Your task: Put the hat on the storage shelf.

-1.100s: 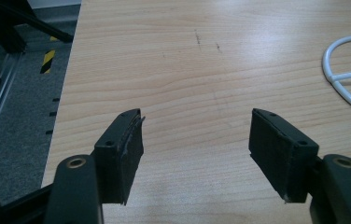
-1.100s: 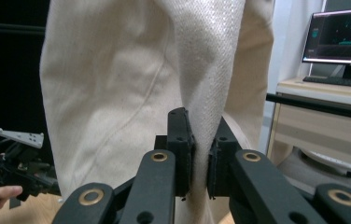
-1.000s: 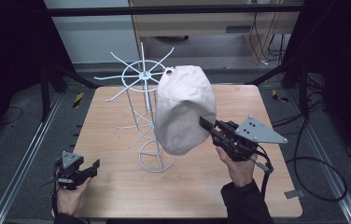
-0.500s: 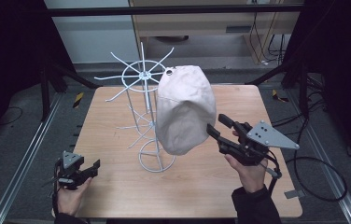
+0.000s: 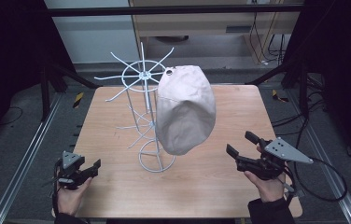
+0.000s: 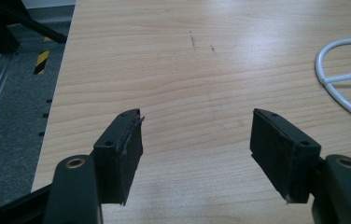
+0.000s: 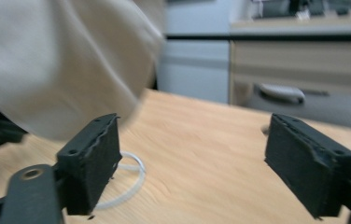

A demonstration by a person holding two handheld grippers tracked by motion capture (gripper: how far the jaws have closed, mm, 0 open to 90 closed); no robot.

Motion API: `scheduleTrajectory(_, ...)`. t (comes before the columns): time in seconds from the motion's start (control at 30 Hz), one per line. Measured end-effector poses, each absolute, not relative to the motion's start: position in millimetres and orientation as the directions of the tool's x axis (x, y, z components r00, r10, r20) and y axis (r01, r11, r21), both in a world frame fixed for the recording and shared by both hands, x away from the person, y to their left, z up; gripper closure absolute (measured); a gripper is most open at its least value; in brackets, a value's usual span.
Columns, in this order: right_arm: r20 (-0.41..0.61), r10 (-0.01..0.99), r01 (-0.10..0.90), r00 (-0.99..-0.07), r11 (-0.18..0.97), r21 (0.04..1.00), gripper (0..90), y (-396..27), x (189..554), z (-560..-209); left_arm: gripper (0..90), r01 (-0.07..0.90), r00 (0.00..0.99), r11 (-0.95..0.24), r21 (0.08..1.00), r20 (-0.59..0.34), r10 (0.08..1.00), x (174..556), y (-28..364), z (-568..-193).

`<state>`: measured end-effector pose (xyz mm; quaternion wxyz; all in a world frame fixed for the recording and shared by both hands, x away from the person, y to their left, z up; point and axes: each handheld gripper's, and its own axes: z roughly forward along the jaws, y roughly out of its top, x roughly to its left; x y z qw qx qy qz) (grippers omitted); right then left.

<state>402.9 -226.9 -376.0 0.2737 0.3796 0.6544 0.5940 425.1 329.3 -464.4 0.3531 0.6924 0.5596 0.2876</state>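
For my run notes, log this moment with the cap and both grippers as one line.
cap: hanging on wire rack | right gripper: jaws just opened, empty, clear of cap | left gripper: open, empty

Each hand carries a matte black gripper, the left gripper (image 5: 87, 169) and the right gripper (image 5: 242, 147), with a grey three-cornered plate (image 5: 286, 150) drilled with small holes on top. The fingers (image 6: 120, 151) are blocky black pads with a rough, ridged inner face, small screw recesses along the top edge and a brass-coloured rivet at the pivot arm. A black cable (image 5: 325, 186) loops from the right gripper, and dark sleeves (image 5: 269, 211) cover the wrists.
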Motion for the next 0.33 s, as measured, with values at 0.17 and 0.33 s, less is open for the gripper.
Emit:
scheduleTrajectory(0.17,0.108,0.843,0.288,-0.527,0.057,0.956,17.5,-241,411,-416,33.1,0.571,0.221,-0.127,0.811,-0.003,0.975,426,328,-466)
scheduleTrajectory(0.33,0.119,0.877,0.374,-0.466,0.073,0.924,17.0,-257,420,-449,30.5,0.579,0.237,-0.135,0.804,-0.007,0.972,427,327,-470)
